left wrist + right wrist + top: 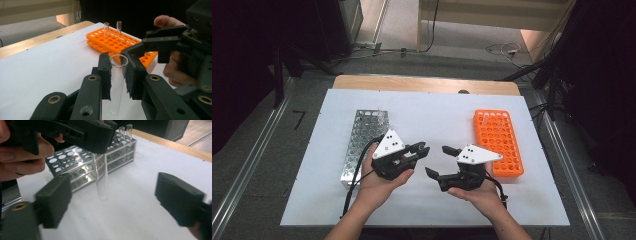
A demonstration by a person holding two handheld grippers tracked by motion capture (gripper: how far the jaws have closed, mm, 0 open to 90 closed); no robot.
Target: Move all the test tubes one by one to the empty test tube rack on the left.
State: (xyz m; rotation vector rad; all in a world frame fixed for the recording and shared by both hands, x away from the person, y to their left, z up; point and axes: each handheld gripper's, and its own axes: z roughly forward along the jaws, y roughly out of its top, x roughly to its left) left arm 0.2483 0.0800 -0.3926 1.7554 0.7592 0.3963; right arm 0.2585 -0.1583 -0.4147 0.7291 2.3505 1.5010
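1. Our left gripper (422,150) clamps a clear test tube (117,82), hanging upright above the white mat (437,115).
2. Our right gripper (439,161) gapes wide, jaws clear of the tube, orange rack (498,142) beside.

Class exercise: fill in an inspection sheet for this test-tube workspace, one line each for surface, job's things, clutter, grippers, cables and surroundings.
Surface: white sheet on a wooden table.
Job's things: clear test tube hanging upright above the sheet; orange rack at the right holding two tubes; metal rack at the left, with two tubes at its far end.
Clutter: nothing seen.
Grippers: left gripper clamped on the test tube; right gripper with jaws apart, nothing between the pads.
Cables: black cable trailing from the left gripper.
Surroundings: grey floor, metal rails.
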